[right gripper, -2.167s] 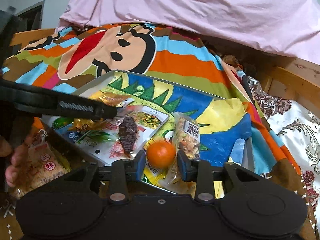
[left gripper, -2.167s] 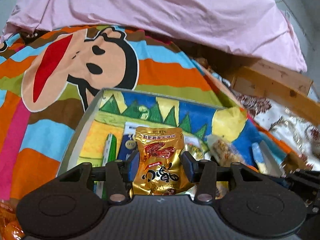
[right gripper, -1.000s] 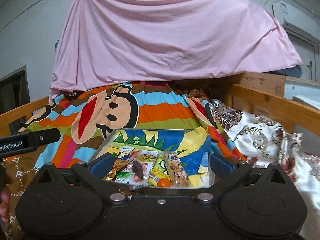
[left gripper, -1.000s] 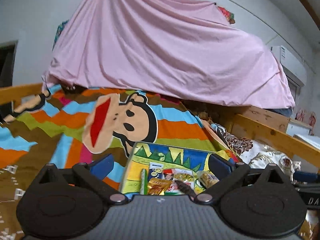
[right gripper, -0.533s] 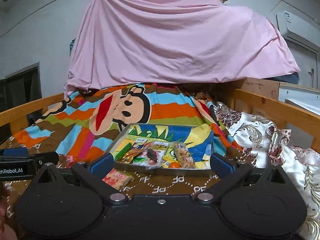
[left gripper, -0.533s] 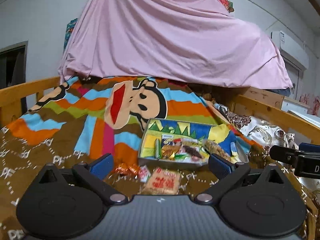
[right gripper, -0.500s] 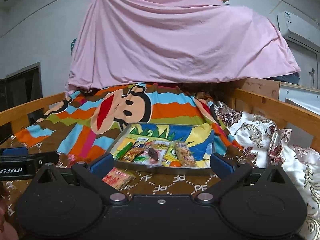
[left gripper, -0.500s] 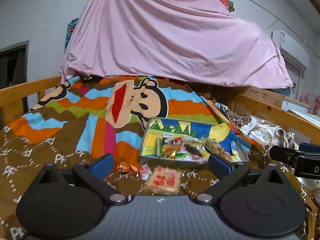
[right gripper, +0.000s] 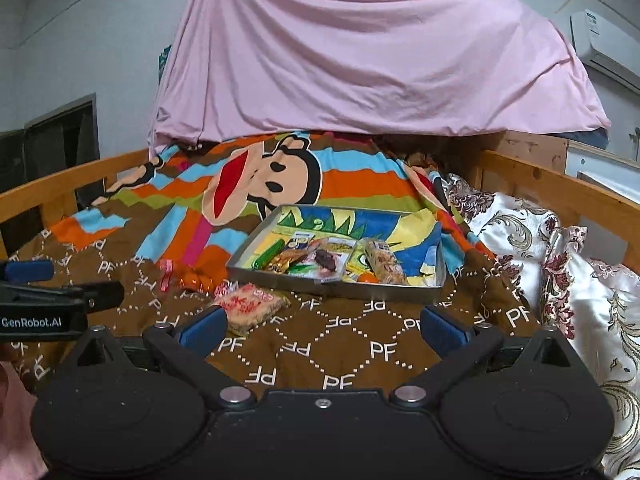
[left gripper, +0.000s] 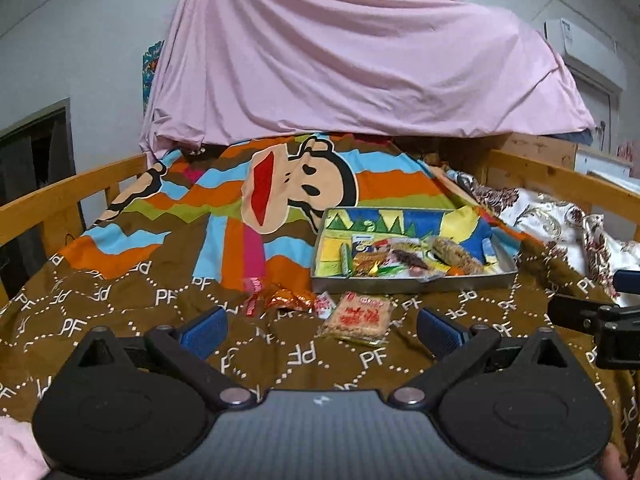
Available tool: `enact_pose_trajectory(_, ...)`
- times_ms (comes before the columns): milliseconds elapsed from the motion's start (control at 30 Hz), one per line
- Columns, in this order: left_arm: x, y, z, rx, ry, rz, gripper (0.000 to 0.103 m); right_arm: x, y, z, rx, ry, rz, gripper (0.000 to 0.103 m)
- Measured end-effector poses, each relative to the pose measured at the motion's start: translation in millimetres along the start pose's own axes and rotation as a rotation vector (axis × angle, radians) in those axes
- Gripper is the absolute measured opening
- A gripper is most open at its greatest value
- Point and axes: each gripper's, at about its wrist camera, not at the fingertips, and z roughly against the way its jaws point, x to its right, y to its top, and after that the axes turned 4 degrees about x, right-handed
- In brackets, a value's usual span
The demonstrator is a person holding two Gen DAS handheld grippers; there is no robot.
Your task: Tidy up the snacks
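Now farther from tray (left gripper: pixel 412 282), empty-handed.

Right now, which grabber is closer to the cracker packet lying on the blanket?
Left. The left gripper points straight at the cracker packet, which lies just ahead, between its open fingers. The right gripper sits to the packet's right, with the packet beyond its left fingertip.

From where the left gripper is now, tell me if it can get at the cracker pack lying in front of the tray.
Probably yes. The left gripper is open and empty, the cracker pack lies flat on the blanket just ahead, outside the tray, with nothing between.
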Motion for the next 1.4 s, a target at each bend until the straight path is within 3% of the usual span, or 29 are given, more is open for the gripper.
enact_pose_trajectory(433, -10, -3, -11, -0.065, 0.05, 0.035, 0.103, -5, -9, -12, -0.026, 0.04, 0.008, 0.102)
enact_pose_trajectory(933, -37, 0, -47, -0.203, 0.082, 0.156, 0.103, -22, 1, -55, -0.114, 0.092, 0.038, 0.102)
enact_pose_trajectory(1400, -53, 25, -108, -0.186, 0.09, 0.034, 0.103, -39, 8, -124, -0.174, 0.088, 0.043, 0.102)
